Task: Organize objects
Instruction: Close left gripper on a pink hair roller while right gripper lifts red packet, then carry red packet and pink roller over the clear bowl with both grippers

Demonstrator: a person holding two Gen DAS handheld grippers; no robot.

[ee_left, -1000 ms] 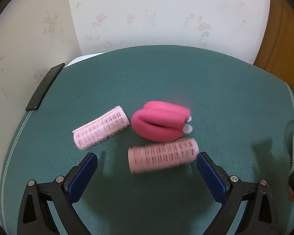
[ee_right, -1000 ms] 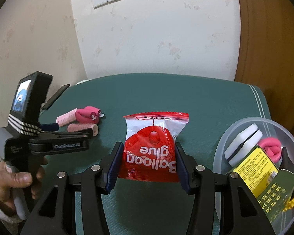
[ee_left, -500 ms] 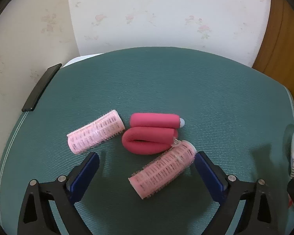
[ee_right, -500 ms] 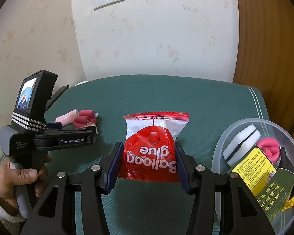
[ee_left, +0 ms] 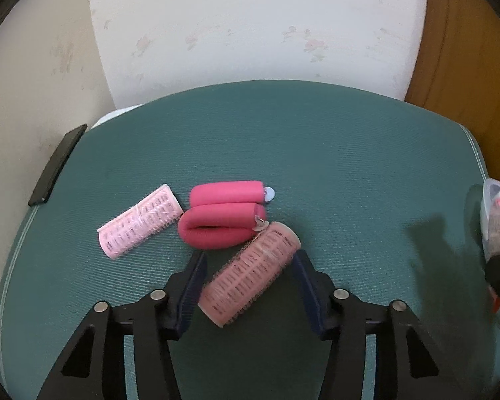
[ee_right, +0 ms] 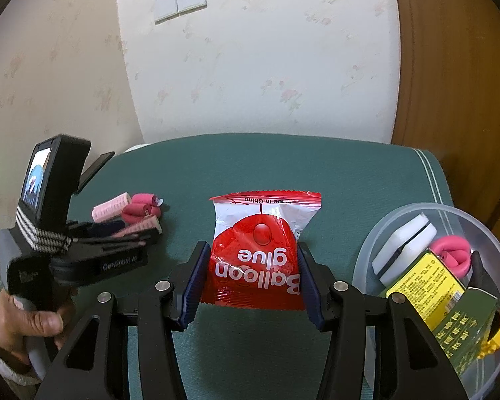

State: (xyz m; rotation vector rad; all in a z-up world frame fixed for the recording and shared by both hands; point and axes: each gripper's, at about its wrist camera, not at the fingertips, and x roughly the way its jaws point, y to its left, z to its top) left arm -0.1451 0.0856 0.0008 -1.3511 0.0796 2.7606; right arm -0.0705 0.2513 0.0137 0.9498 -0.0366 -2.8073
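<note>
On the green table [ee_left: 316, 153], the left gripper [ee_left: 248, 276] has just been closing around the nearer pink roller [ee_left: 250, 271] (pads seemingly touching it), ready for lifting toward the bowl [ee_right: 380, 246], while the right gripper [ee_right: 250, 275] clasps the red packet [ee_right: 261, 250].

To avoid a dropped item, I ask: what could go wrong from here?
The left hand-held gripper has just been closing on the near hair roller, which lies slanted between its pads; it may twist out when lifted.
That roller touches the pink foam curler and might drag it.
The clear bowl looks crowded; the balloon glue packet may not settle inside.
</note>
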